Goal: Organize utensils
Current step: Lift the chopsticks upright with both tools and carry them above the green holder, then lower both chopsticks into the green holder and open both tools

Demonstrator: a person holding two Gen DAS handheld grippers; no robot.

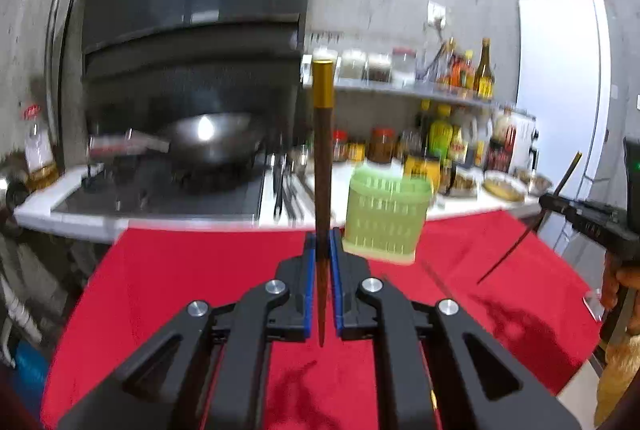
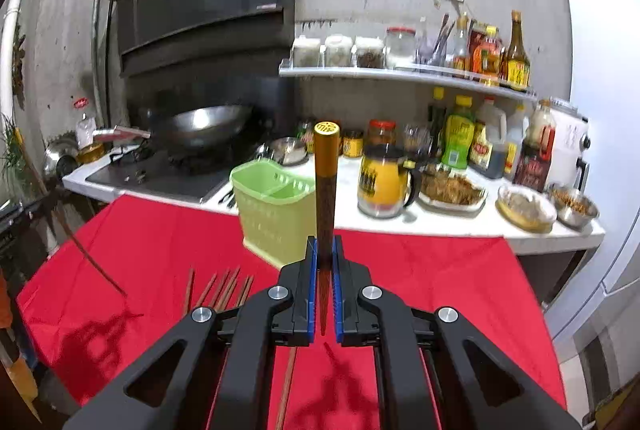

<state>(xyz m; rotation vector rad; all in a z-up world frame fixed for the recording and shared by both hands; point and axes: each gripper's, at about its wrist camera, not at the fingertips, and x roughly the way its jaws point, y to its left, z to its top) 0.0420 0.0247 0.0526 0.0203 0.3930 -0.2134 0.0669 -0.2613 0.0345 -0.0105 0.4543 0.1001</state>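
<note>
The left gripper [image 1: 322, 250] is clamped on a dark wooden chopstick with a gold cap [image 1: 322, 158], held upright. The right gripper [image 2: 325, 258] pinches a matching gold-capped wooden chopstick [image 2: 326, 190] the same way. The pale green slotted plastic utensil holder [image 2: 276, 206] stands at the far edge of the red cloth [image 2: 420, 278]. More loose chopsticks [image 2: 224, 288] lie near left. Best to carry each stick over a compartment, keep it vertical, tip down, and let go only once inside.

- Basket [image 2: 274, 208] on cloth [image 2: 420, 270], ahead-left of right tongs [image 2: 325, 250].
- Loose chopsticks [image 2: 224, 288] on cloth, left of them.
- Counter [image 2: 460, 226] behind cloth.
</note>
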